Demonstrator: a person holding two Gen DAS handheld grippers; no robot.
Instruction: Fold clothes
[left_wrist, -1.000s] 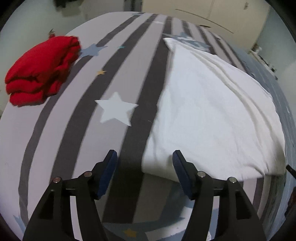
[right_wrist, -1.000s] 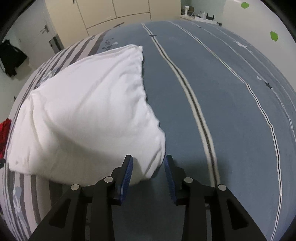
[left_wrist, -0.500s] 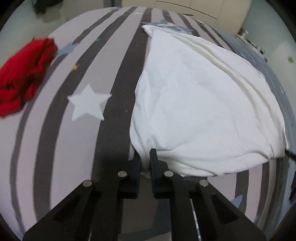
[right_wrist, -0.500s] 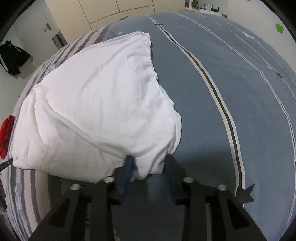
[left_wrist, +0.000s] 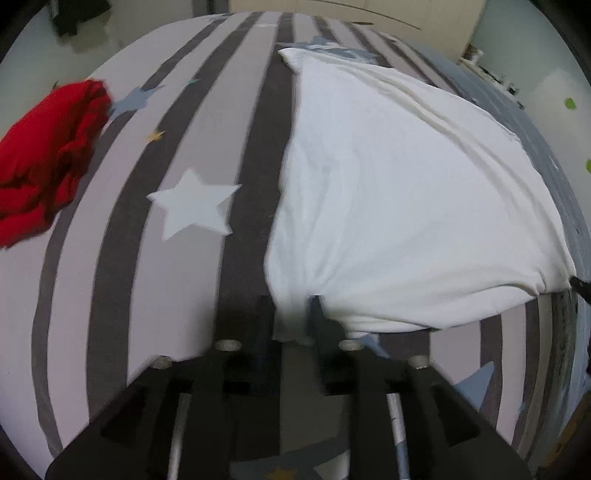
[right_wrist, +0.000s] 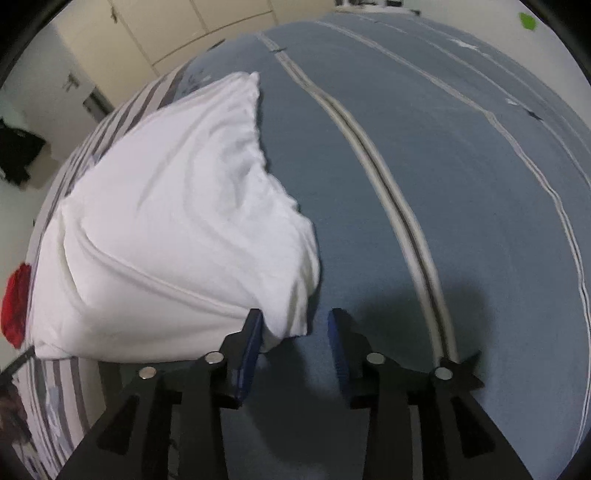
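White garment: my white garment (left_wrist: 399, 206) lies on the bed (left_wrist: 155, 258), across the seam where the striped cover meets the blue, its near edge bunched at both hand-held grippers.
Left hand-held gripper (left_wrist: 291, 314): jaws have just been opening, part open, a corner fold between them; whether the pads press it I cannot tell.
Right hand-held gripper (right_wrist: 295, 328): jaws have just been opening, a corner beside one pad, not pinched.
Risk: if I lift now, the right corner likely slips, leaving a skewed fold.
Red garment (left_wrist: 44, 158): near the bed's left edge, well apart.
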